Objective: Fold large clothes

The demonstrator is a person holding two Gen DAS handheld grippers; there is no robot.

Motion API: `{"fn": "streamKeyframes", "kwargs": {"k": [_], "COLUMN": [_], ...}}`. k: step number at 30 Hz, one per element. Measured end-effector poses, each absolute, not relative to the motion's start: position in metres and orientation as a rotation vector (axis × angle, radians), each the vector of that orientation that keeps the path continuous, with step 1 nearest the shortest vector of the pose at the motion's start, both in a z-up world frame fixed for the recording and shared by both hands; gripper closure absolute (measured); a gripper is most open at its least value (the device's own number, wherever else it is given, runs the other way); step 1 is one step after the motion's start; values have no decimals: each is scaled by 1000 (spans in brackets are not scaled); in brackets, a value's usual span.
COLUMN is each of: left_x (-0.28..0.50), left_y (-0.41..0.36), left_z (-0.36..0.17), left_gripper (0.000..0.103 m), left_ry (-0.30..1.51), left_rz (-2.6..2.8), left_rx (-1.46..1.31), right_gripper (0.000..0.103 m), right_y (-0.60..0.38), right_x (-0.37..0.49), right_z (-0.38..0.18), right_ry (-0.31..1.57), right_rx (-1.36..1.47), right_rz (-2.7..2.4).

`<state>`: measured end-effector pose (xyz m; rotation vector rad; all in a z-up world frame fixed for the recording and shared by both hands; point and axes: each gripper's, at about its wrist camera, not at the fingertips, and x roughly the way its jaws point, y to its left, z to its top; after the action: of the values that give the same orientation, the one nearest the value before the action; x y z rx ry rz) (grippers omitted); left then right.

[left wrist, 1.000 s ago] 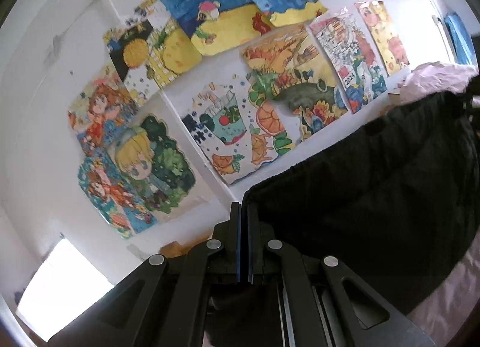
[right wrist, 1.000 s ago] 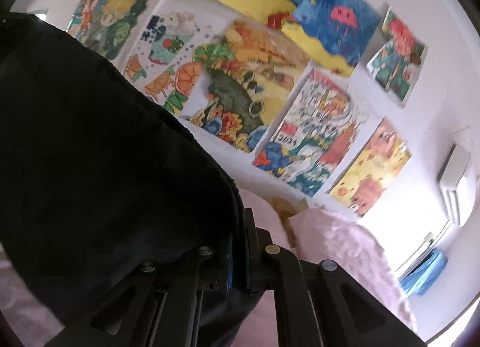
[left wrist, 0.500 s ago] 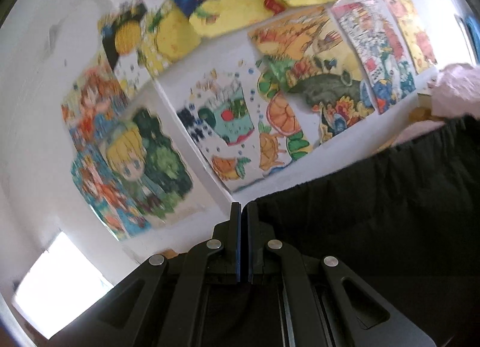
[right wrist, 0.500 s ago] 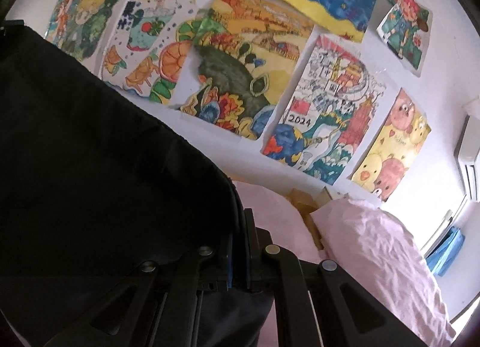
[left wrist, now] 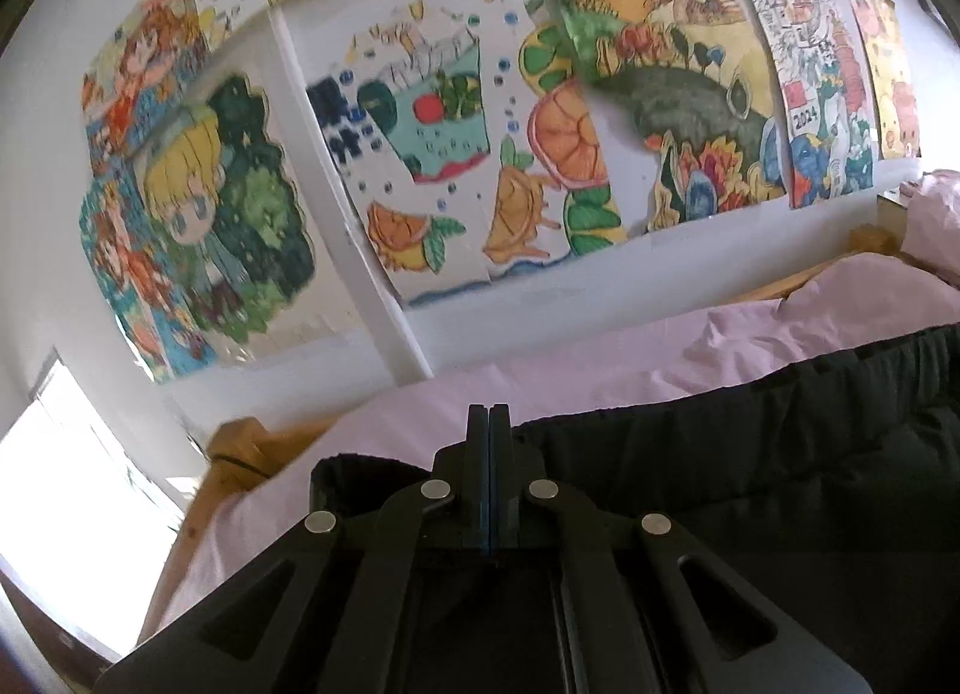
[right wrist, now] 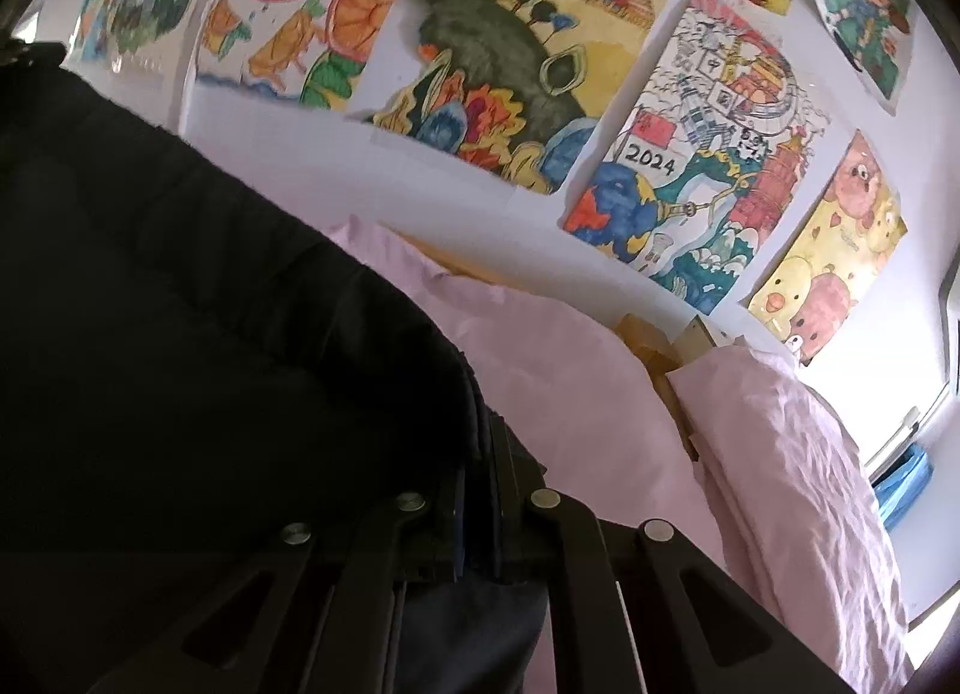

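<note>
A large black garment [left wrist: 750, 466] is stretched between my two grippers, low over a pink bed sheet [left wrist: 540, 382]. My left gripper [left wrist: 489, 424] is shut on the garment's left corner at its top edge. My right gripper [right wrist: 483, 442] is shut on the garment's right corner; the cloth [right wrist: 180, 334] fills the left half of the right wrist view and partly covers the fingertips. The garment's lower part is hidden below both views.
The bed has a wooden frame [left wrist: 234, 448] against a white wall covered with colourful drawings [left wrist: 432, 153]. A pink pillow or bunched bedding [right wrist: 798, 484] lies at the right end of the bed. A bright window [left wrist: 72, 514] is at the left.
Both grippers have come down toward the bed with the garment. The views tilted from the upper wall to the pink sheet, and the cloth now hangs lower and flatter.
</note>
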<state>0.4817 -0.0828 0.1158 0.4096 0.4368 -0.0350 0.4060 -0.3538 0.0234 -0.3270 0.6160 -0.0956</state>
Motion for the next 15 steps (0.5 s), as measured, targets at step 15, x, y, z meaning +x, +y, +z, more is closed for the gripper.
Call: {"fn": "streamKeyframes", "kwargs": {"k": [15], "left_x": [529], "left_y": [-69], "left_z": [62], "left_gripper": [103], "left_ry": [505], "left_rz": [63], "left_rx": [323], "right_gripper": [96], "right_y": [-345], "right_x": [439], "right_z": [-8], "right_ry": [720], "right_rx": [-395], "right_rz": [-71]}}
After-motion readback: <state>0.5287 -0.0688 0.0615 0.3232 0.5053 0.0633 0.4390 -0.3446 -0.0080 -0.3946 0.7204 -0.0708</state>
